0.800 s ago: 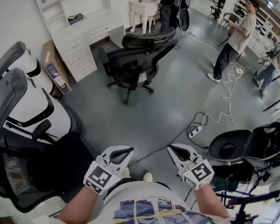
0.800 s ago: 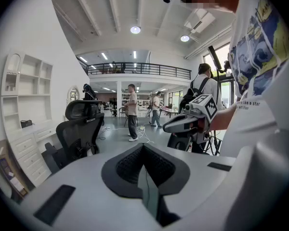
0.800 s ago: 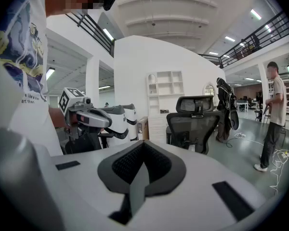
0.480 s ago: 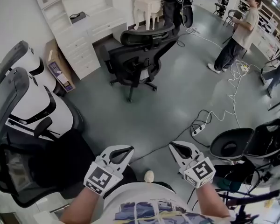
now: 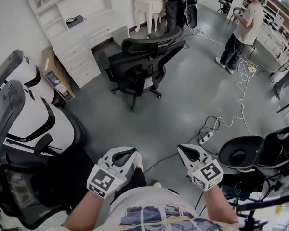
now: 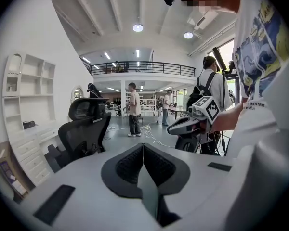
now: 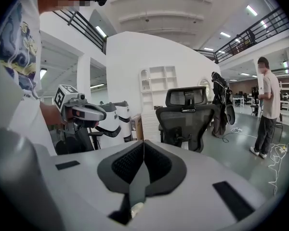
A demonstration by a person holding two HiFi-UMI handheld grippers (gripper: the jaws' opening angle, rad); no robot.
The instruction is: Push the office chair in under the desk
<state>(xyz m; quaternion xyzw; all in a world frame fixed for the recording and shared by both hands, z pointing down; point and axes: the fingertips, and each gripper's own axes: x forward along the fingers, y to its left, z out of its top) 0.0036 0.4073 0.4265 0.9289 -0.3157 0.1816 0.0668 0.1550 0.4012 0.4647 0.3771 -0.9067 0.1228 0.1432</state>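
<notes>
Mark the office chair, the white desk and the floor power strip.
office chair (image 5: 142,64), head view, backrest
white desk (image 5: 102,24), head view, desktop
power strip (image 5: 205,137), head view, its body

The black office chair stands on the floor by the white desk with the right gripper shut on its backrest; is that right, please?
Not quite: the right gripper is shut on nothing, far from the black office chair, as the head view shows. The chair does stand on the floor by the white desk.

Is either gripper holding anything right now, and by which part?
Nothing is held: the left gripper and the right gripper are both shut and empty, away from the black mesh office chair.
</notes>
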